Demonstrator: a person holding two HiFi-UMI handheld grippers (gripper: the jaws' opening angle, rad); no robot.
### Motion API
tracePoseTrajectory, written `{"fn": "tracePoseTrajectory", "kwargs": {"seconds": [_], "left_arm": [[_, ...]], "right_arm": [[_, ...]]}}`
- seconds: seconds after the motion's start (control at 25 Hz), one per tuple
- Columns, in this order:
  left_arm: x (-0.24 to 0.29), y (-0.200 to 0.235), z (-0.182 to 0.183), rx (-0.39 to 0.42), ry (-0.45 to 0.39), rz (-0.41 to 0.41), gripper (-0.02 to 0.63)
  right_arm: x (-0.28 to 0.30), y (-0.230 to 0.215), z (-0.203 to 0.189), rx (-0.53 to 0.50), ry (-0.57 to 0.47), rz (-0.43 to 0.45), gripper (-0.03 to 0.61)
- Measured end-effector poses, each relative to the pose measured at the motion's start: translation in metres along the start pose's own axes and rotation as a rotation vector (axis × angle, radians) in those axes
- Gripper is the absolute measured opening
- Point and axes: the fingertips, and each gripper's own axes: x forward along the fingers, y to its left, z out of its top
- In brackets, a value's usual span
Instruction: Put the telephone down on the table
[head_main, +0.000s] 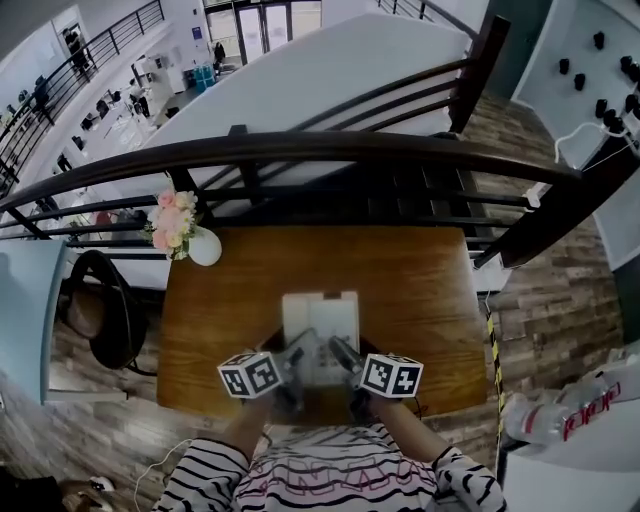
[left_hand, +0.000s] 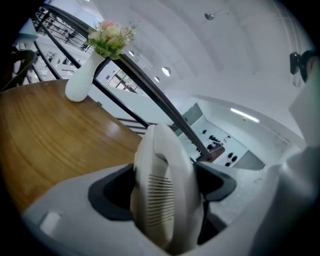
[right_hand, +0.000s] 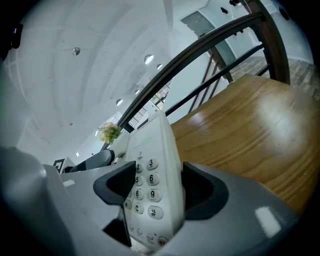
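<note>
Telephone (head_main: 320, 330) lower centre, over the table (head_main: 425, 290), left gripper (left_hand: 167, 182) clamping the handset side, right gripper (right_hand: 157, 187) the keypad edge; looks rigid, light, slick plastic, so grip both sides.

Your telephone (head_main: 320, 320) — off-white plastic, smooth, with a soft sheen. Its handset (left_hand: 160, 150) has moulded slits, and the keys (right_hand: 150, 179) look matt. Table (head_main: 420, 290): varnished wood, grain plain to see, glossy where light strikes. Your left gripper (left_hand: 165, 186) and right gripper (right_hand: 160, 187): pale grey plastic, matt, with dark dull pads (left_hand: 110, 195). Vase (left_hand: 80, 82) — white, smooth, lightly glossy. Railing (head_main: 300, 150): dark, smooth, semi-gloss. Your sleeves (head_main: 200, 480): striped knit cloth. Floor (head_main: 560, 310): wood-grain planks, matt.
</note>
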Motion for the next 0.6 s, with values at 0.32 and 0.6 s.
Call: {"fn": "tracePoseTrajectory", "kwargs": {"seconds": [0.32,0.6], "left_arm": [[0.065,0.02,0.029,0.003,0.017,0.009,0.38],[0.126,0.039,0.045,0.009,0.037,0.001,0.38]], "right_arm": [[0.042,-0.034,0.049,0.017,0.004,-0.003,0.287],[0.076,-0.072,0.088,0.035,-0.007,-0.015,0.287]]}}
